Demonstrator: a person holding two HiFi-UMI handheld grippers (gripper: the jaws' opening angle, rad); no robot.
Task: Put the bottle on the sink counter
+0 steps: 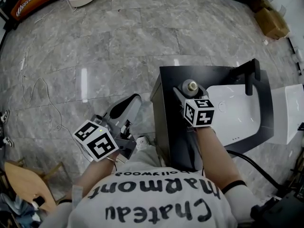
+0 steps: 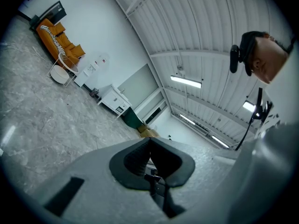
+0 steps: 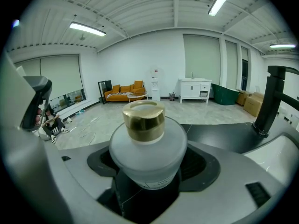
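The frosted glass bottle [image 3: 148, 146] sits squarely between the 2 jaws of the right hand-held gripper [image 1: 189, 95], which pinch its round body on both sides. Its long axis is upright, with the gold cap [image 3: 144, 120] on top and clear of the jaws. In the head view the bottle hangs over the near left part of the black surface [image 1: 166, 82] around the sink, beside the white basin [image 1: 237, 113] and well apart from the black faucet [image 1: 250, 75] at the far side. Whether the bottle's base already touches that surface cannot be told, since the view along the jaws shows only dark below it.

The right forearm reaches straight ahead and level, so the jaws lie flat and grip from the person's side. Setting the bottle down seems to call only for a short drop and a release.

The left hand-held gripper [image 2: 149, 155] is the farther one. It is held low by the person's left side, over the marble floor [image 1: 95, 46], with its jaws pressed together on nothing and tilted toward the ceiling.
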